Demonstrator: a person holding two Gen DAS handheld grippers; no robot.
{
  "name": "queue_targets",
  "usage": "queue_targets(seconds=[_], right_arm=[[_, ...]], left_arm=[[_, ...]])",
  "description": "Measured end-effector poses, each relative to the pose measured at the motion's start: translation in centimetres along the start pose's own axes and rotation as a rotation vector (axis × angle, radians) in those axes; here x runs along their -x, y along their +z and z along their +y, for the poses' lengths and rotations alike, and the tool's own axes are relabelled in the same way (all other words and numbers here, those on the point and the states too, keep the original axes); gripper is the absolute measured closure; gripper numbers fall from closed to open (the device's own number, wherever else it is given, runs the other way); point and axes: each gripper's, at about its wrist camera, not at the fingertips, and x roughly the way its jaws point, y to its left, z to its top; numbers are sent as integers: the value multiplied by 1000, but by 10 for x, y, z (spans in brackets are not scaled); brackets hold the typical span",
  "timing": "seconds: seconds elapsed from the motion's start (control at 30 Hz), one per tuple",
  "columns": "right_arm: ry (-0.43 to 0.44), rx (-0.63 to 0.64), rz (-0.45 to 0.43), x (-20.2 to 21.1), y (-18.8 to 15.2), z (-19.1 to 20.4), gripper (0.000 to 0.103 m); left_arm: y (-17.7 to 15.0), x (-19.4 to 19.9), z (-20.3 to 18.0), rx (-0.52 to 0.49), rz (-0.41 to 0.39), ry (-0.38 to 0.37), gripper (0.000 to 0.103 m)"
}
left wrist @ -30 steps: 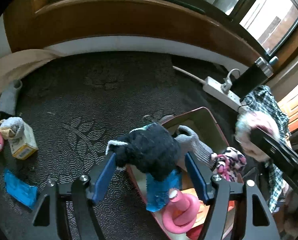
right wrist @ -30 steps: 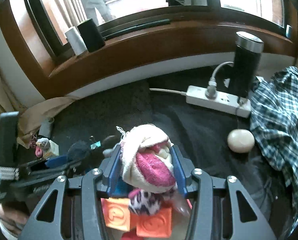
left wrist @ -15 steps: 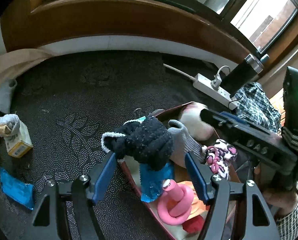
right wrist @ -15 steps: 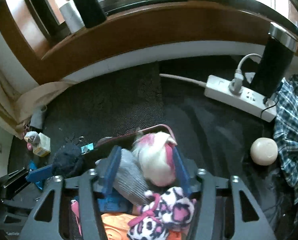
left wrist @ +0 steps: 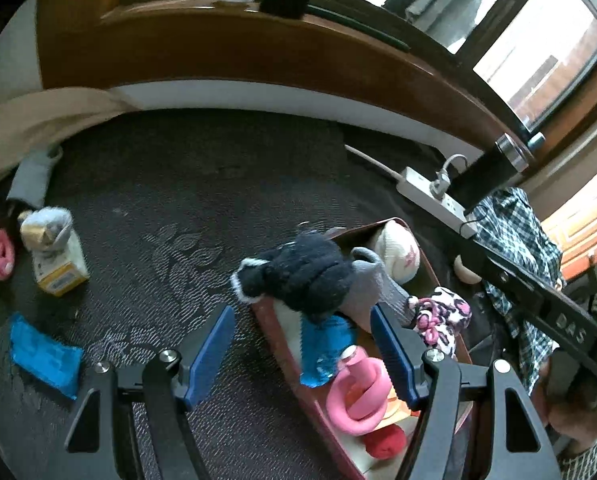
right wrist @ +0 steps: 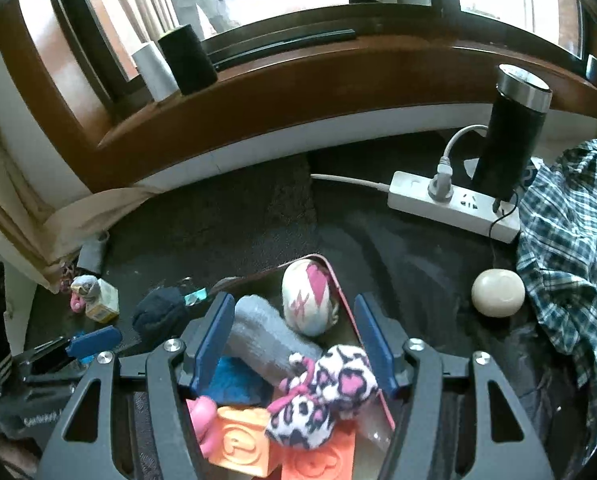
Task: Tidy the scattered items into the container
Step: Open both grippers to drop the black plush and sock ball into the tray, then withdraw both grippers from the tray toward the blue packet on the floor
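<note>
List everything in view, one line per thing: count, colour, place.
container: one, reddish-brown, centre of the dark mat
white-and-pink sock ball: one, in the container's far end
grey sock: one, in the container
black sock: one, draped over the container's rim
leopard-print scrunchie: one, pink, black and white, in the container
orange blocks: two, container's near end
blue packet: one, on the mat, left
power strip: one, white, by the wall
left gripper: open
right gripper: open

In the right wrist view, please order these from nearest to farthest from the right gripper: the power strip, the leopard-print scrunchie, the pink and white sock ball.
1. Leopard-print scrunchie, between the right gripper's fingers, in the container.
2. Pink and white sock ball, just ahead, at the container's far end.
3. Power strip, far ahead to the right, near the wall.
</note>
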Motion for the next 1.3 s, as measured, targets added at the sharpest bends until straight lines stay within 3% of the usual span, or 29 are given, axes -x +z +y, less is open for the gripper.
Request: queue_targets(seconds=[0.27, 0.5, 0.87, 1.3], right_arm=[[12, 10, -5, 12, -12, 12, 37], [59, 52, 2, 14, -26, 49, 37], [141, 156, 37, 4, -52, 128, 37], [227, 363, 152, -55, -90, 249, 34]], left_arm=[[-16, 14, 20, 36, -11, 29, 31], [-39, 32, 50, 81, -18, 70, 31], [-81, 76, 158, 280, -40, 177, 31], [-92, 117, 258, 340, -44, 213, 31]])
